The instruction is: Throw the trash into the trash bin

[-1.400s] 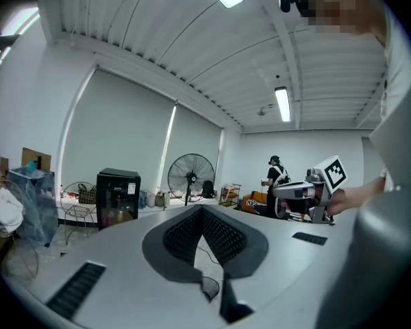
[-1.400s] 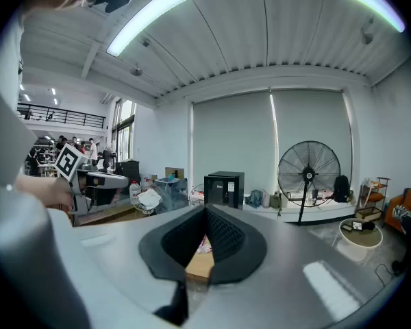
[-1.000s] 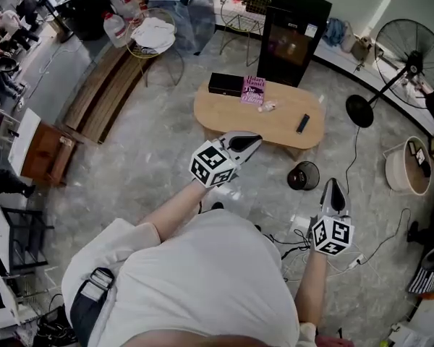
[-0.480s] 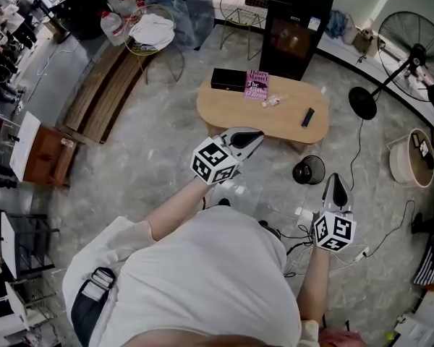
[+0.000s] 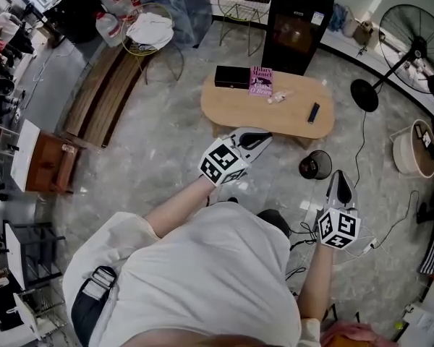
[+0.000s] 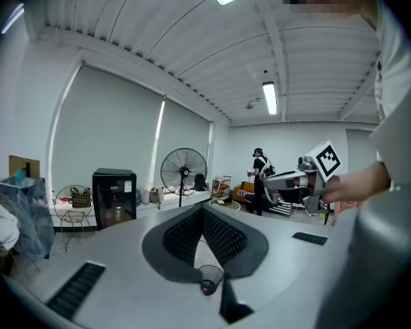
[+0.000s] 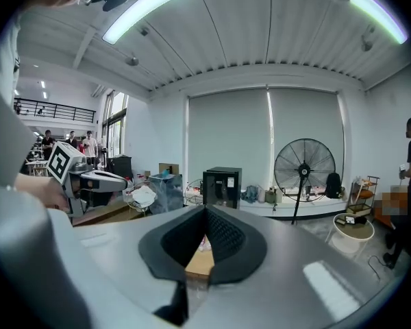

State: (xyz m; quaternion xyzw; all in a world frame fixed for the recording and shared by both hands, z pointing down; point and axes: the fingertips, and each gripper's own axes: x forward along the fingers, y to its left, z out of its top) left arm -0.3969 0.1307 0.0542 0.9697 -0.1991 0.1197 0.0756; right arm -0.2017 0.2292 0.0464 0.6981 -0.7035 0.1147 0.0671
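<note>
Both claws, left claw (image 5: 262,135) and right claw (image 5: 340,177), are pressed together, empty. Crumpled trash (image 5: 278,97) lies on the bench (image 5: 239,108); probably light and soft, best pinched mid-bunch.

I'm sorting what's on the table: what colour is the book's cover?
Purple, with white lettering. The book shows best in the head view.

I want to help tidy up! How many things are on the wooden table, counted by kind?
Flat black rectangular box: 1
Purple paperback book: 1
Small crumpled pale wrapper: 1
Slim black remote control: 1
Total on the oval wooden table: 4
</note>
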